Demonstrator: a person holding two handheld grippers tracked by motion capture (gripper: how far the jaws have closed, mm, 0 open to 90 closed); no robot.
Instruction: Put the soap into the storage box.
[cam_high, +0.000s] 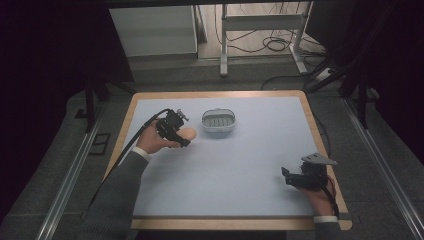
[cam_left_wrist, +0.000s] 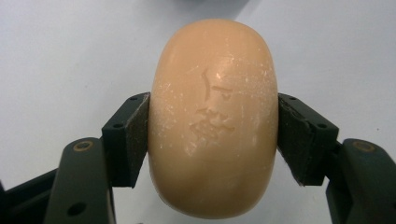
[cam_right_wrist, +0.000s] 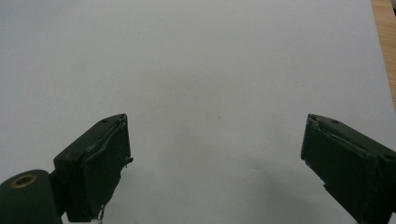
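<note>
Left of centre in the high view, the left hand-held gripper (cam_high: 184, 136) clamps a soap (cam_high: 188, 133) beside a dish (cam_high: 218, 120) on the surface (cam_high: 240, 165). Its own view shows stamped characters on the soap (cam_left_wrist: 213, 119). At lower right, the right hand-held gripper (cam_high: 286, 176) gapes empty.

Oval tan soap bar (cam_left_wrist: 213, 116), gripper-clamped (cam_left_wrist: 213, 140)

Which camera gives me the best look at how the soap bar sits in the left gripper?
The left gripper view: the soap bar sits close up, pinched at both sides between the jaws. In the high view it is a small peach shape at the left gripper.
</note>
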